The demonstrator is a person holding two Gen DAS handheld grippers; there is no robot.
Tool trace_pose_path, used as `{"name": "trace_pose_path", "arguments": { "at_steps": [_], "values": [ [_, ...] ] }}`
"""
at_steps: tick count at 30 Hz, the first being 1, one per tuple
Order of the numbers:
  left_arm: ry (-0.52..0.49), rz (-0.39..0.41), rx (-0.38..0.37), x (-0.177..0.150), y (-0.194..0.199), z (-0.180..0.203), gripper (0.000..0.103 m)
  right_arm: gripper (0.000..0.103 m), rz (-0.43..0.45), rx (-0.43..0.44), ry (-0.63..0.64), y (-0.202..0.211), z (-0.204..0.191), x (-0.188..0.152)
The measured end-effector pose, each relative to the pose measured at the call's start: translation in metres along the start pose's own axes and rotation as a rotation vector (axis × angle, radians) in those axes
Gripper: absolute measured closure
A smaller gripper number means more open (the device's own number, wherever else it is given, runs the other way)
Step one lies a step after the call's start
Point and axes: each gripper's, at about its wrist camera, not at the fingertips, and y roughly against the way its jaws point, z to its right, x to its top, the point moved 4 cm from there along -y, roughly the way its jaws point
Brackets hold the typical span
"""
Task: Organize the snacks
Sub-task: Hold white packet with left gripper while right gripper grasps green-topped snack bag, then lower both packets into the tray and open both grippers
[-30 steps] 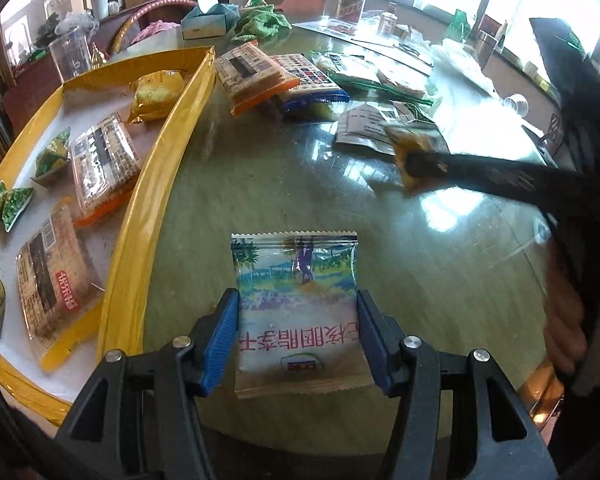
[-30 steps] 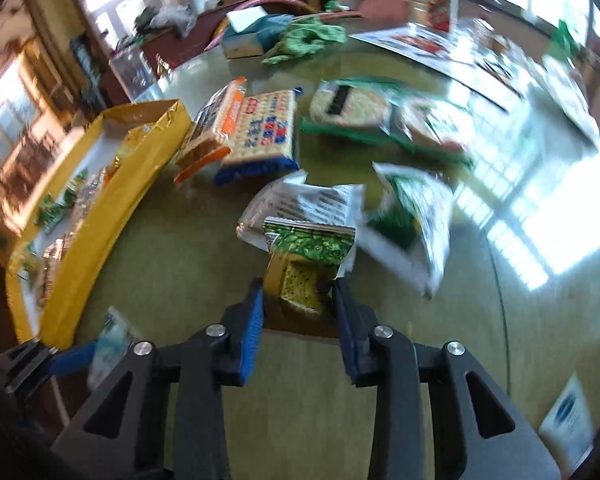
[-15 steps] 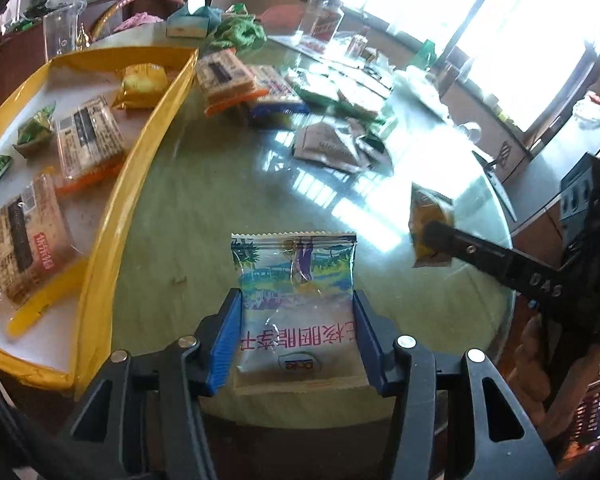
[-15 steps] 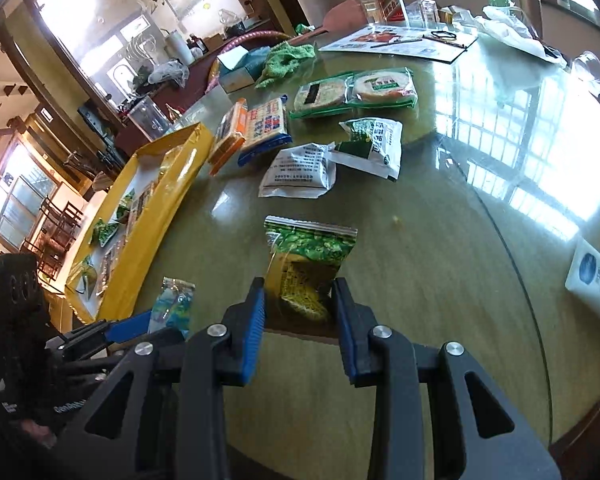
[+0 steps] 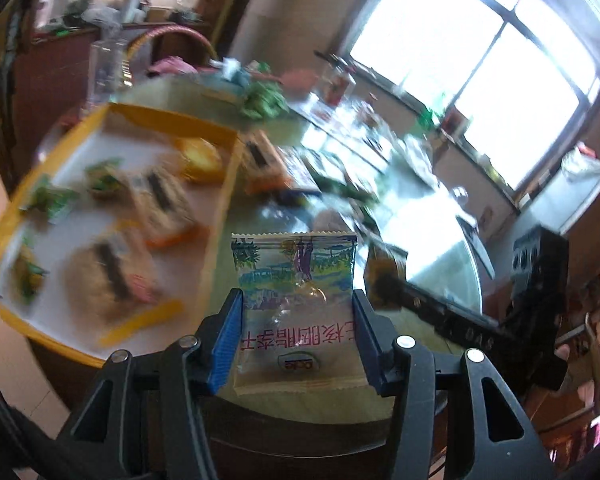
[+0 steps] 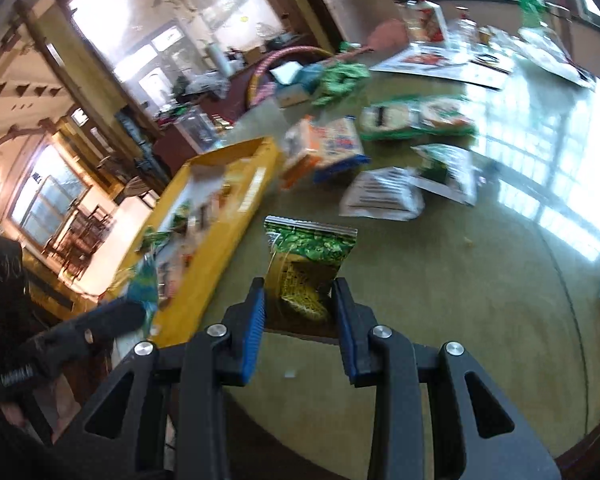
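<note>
My left gripper [image 5: 296, 312] is shut on a clear snack packet [image 5: 296, 280] printed with a blue-green landscape and red characters, held above the table's near edge. My right gripper [image 6: 300, 300] is shut on a small green-and-yellow snack packet [image 6: 306, 264], lifted off the tabletop. The yellow-rimmed tray [image 5: 220, 184] with several snacks in it lies to the left in both views, its rim [image 6: 236, 224] close to the right gripper. The right gripper also shows as a dark bar [image 5: 440, 312] right of the landscape packet. The left gripper's fingers [image 6: 112, 316] show at lower left with that packet.
Loose snack packets lie further back on the round green table [image 6: 440, 300]: an orange-and-blue cracker pack [image 6: 328, 148], a white pouch [image 6: 384, 196], green packs [image 6: 416, 116]. A tissue box and green cloth [image 6: 340, 76] sit beyond. A person's hand [image 6: 32, 400] holds the left tool.
Both grippers have lifted their packets up off the table and swung left toward the yellow tray; the views now tilt and show more of the room and windows.
</note>
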Motion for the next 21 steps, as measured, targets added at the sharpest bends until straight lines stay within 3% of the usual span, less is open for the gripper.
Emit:
{"name": "trace_pose_path", "arguments": {
  "at_steps": [9,15,21],
  "values": [
    [0.158,0.083,0.147,0.038,0.015,-0.093,0.051,0.068,-0.050,0.079,0.141,-0.046,-0.077,0.023],
    [0.220,0.043,0.220,0.045,-0.001,-0.142,0.051,0.068,-0.081,0.083,0.203,-0.090,-0.113,0.051],
    [0.230,0.004,0.221,0.046,-0.016,-0.158,0.051,0.068,-0.120,0.043,0.237,-0.132,-0.130,0.072]
  ]
}}
